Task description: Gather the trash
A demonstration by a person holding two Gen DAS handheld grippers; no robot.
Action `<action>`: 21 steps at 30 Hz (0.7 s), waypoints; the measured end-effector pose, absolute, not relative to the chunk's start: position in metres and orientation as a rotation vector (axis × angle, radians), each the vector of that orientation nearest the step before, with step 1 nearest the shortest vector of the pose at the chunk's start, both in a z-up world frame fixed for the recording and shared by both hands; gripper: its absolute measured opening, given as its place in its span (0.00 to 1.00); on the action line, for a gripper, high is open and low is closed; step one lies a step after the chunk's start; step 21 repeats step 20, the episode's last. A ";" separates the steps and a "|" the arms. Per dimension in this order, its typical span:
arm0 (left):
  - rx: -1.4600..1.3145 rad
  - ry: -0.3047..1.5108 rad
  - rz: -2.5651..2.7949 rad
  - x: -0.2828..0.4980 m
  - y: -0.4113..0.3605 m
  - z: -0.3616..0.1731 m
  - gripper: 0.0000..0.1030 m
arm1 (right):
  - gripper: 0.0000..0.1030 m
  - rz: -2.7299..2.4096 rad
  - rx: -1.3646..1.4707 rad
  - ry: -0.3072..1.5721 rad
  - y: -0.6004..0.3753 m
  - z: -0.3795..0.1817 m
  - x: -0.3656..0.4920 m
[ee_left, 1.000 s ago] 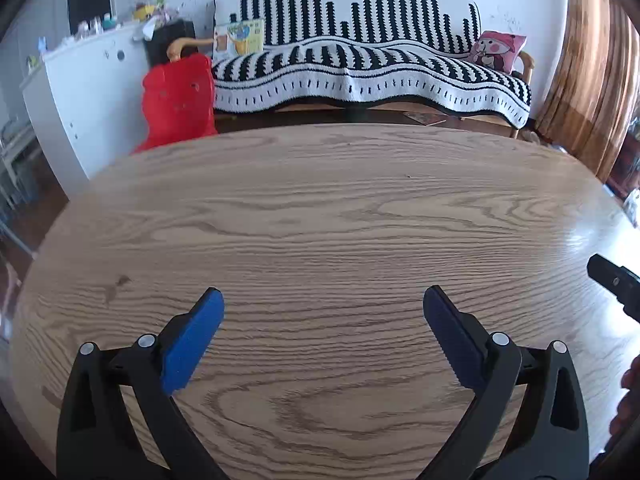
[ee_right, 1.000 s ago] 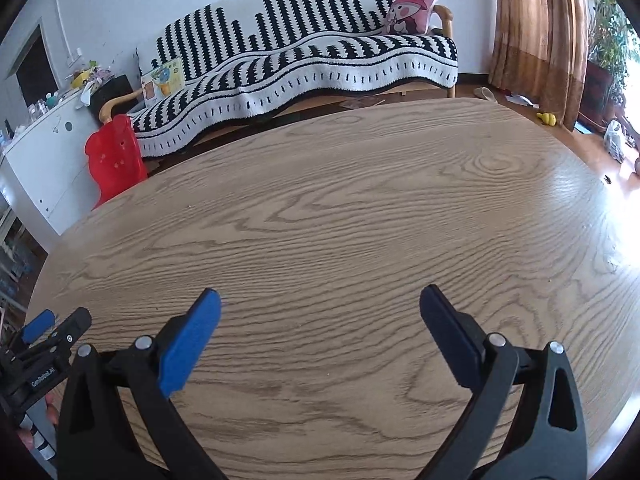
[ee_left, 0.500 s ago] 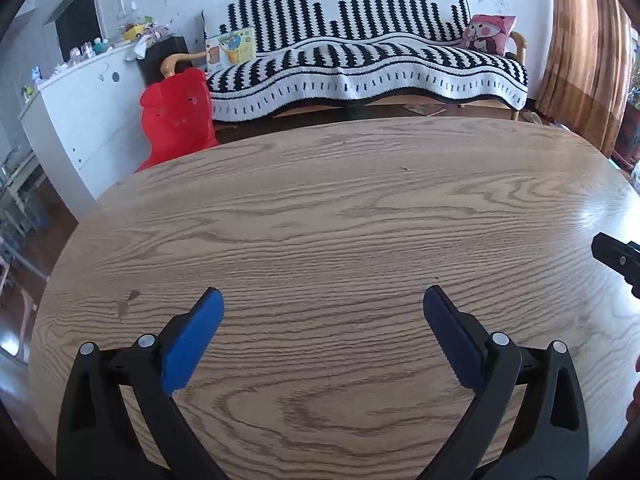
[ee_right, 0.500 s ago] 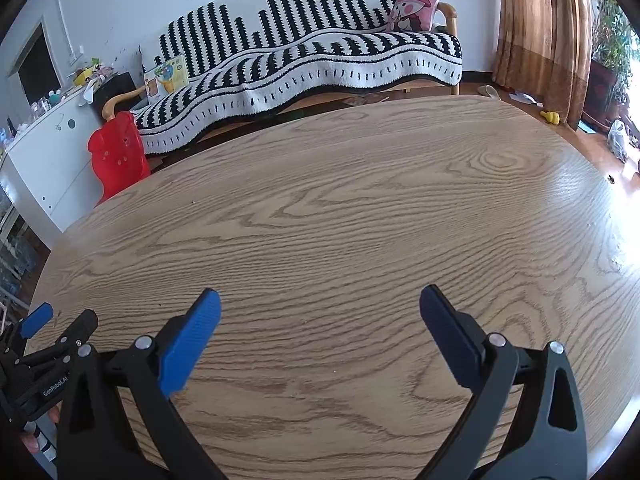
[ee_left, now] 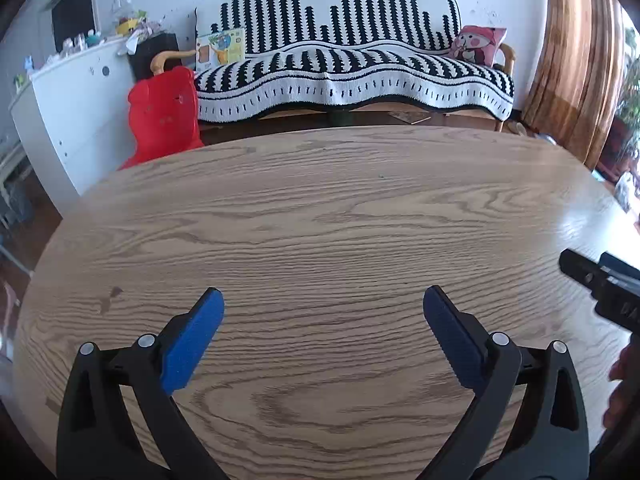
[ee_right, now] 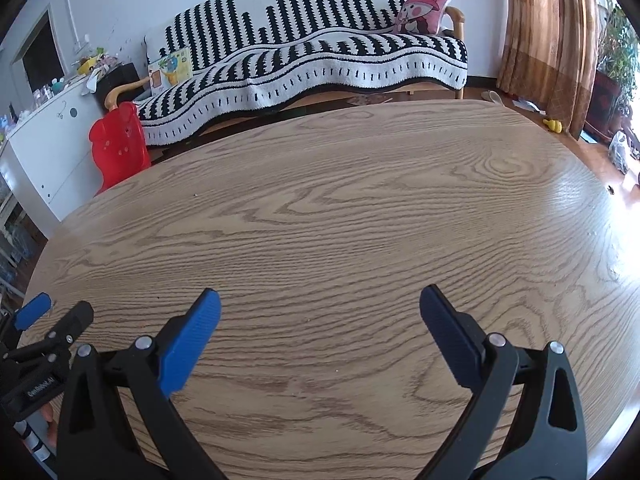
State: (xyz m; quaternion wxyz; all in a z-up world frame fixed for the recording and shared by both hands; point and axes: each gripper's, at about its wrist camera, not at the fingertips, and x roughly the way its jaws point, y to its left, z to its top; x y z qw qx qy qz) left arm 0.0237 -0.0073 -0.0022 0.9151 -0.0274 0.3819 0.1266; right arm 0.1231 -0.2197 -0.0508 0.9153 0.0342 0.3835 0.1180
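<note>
No trash shows on the oval wooden table (ee_left: 320,208) in either view. My left gripper (ee_left: 323,300) hovers over the near part of the table, open, with nothing between its blue pads. My right gripper (ee_right: 320,302) is likewise open and holds nothing, over the near middle of the table (ee_right: 340,208). The right gripper's black body (ee_left: 600,280) pokes in at the right edge of the left wrist view. The left gripper's finger (ee_right: 34,310) shows at the left edge of the right wrist view.
Beyond the table stand a sofa with a black-and-white striped cover (ee_left: 352,68), a red plastic chair (ee_left: 164,112) and a white cabinet (ee_left: 76,104). Brown curtains (ee_right: 548,28) hang on the right. Small items lie on the floor near them (ee_right: 554,124).
Both views have shifted slightly: the sofa and red chair sit a little further right and lower in the left wrist view. Both grippers stay open over the table.
</note>
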 end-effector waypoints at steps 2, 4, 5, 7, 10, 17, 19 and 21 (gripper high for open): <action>-0.080 0.774 0.222 0.022 -0.007 -0.001 0.94 | 0.93 0.247 0.072 0.793 -0.220 -0.051 0.123; -0.105 0.729 0.193 0.015 -0.008 0.001 0.94 | 0.93 0.248 0.071 0.793 -0.220 -0.052 0.123; -0.107 0.710 0.200 0.013 -0.008 0.001 0.94 | 0.93 0.247 0.071 0.793 -0.220 -0.052 0.123; -0.111 0.677 0.214 0.009 -0.009 0.003 0.94 | 0.93 0.245 0.072 0.793 -0.221 -0.052 0.123; -0.124 0.689 0.189 0.011 -0.010 0.000 0.94 | 0.93 0.243 0.070 0.796 -0.223 -0.053 0.124; 0.069 0.735 0.287 0.026 -0.011 -0.021 0.94 | 0.93 0.223 0.039 0.820 -0.227 -0.061 0.132; 0.094 0.769 0.293 0.033 -0.008 -0.029 0.94 | 0.93 0.209 0.034 0.835 -0.230 -0.066 0.137; 0.083 0.781 0.293 0.034 -0.005 -0.032 0.94 | 0.93 0.205 0.037 0.840 -0.231 -0.067 0.139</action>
